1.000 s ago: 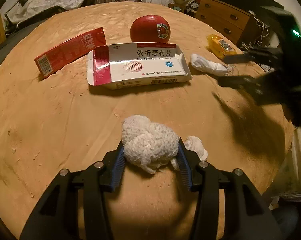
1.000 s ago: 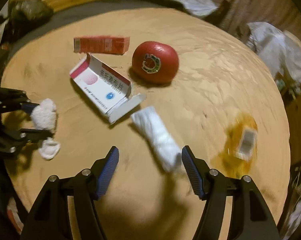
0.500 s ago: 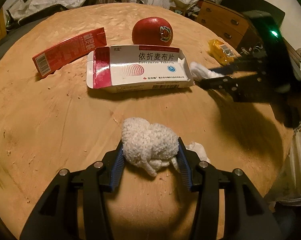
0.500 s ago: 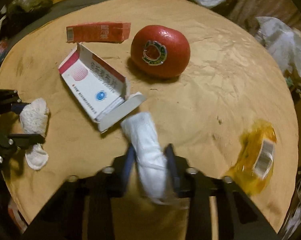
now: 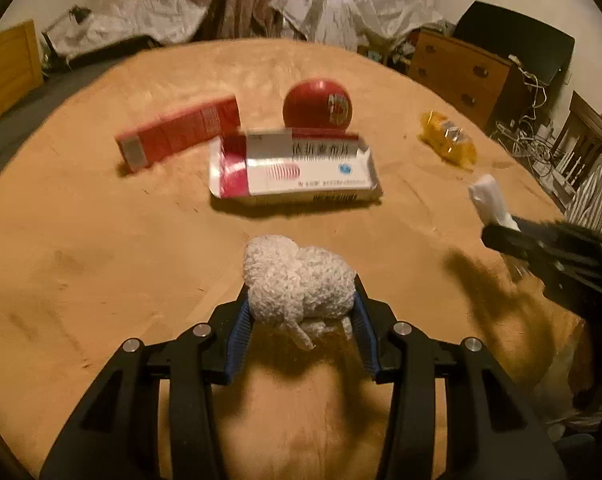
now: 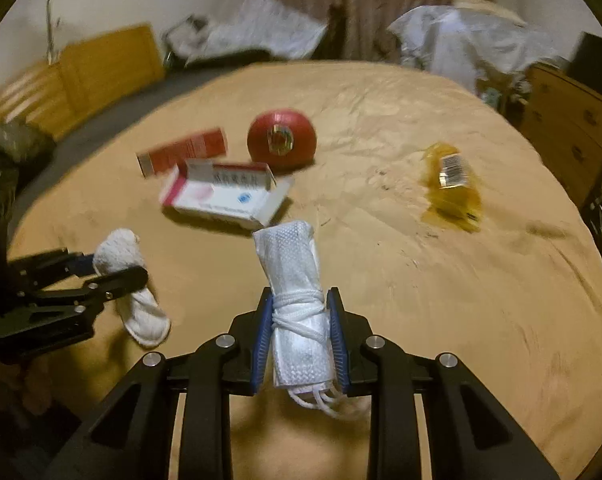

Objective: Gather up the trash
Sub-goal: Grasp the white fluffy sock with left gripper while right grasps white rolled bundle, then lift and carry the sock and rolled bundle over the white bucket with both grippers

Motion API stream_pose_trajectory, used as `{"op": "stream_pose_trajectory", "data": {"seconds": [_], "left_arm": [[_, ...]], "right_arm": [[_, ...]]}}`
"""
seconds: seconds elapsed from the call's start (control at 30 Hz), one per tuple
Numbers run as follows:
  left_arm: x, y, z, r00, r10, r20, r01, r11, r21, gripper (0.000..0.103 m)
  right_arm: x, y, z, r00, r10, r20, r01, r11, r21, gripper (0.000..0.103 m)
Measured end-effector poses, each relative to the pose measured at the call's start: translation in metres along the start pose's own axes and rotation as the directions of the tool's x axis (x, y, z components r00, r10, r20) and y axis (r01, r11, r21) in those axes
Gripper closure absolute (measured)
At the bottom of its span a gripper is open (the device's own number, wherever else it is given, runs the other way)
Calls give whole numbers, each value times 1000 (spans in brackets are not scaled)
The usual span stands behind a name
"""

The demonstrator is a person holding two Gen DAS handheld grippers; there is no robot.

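Round tan table [image 5: 101,248] under both our grippers, cluttered room behind. Our left gripper [image 5: 301,312] clamps crumpled white tissue wad [image 5: 297,280] between blue pads, wad lifted off table. Our right gripper [image 6: 299,328] pinches rolled white face mask [image 6: 295,280], ear strings wound round it, roll sticking forward past fingertips. Ahead of both: open white-and-red medicine box [image 5: 293,168]. Left of it, red carton [image 5: 177,132]. Behind box, red apple [image 5: 318,104]. Ahead-right, yellow wrapper [image 6: 453,180]. Farthest back, crumpled sheets and wooden dresser [image 5: 457,68].
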State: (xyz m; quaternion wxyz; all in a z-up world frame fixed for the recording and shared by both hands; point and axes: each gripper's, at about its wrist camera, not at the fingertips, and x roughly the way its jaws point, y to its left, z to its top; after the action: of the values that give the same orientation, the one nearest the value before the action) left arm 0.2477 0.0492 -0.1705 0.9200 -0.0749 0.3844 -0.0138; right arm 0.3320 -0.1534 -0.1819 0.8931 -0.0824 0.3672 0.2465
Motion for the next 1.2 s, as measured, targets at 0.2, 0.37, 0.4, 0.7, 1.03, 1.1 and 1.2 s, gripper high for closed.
{"op": "stream_pose_trajectory", "data": {"seconds": [0.2,0.37,0.4,0.7,1.03,1.1,1.2], "left_arm": [[-52,-14,1,994,15,111,-21,998,56,60],[-101,-28,2,972,57,226,-78,994,81,60],[-109,-31,1,966,68,248,-92,992,83,60],[-161,-46,-5,905,153,398,-192,980,58,60],[-181,-55,-9,876,161,456,-203,978,44,60],[-182,-55,-9,873,161,461,-202,978,41,60],[-183,-55,-10,872,161,461,-203,978,41,60]], "right_arm": [[-53,28,-15,993,-20,120,17,999,32,75],[-93,47,-18,975,-39,220,23,997,72,75],[-101,51,-19,970,-45,239,26,996,81,75],[-162,74,-30,924,-112,365,74,990,118,74],[-206,94,-38,888,-149,435,114,988,105,74],[-209,95,-39,887,-149,436,115,988,105,74],[-209,95,-39,888,-148,435,114,988,104,74]]}}
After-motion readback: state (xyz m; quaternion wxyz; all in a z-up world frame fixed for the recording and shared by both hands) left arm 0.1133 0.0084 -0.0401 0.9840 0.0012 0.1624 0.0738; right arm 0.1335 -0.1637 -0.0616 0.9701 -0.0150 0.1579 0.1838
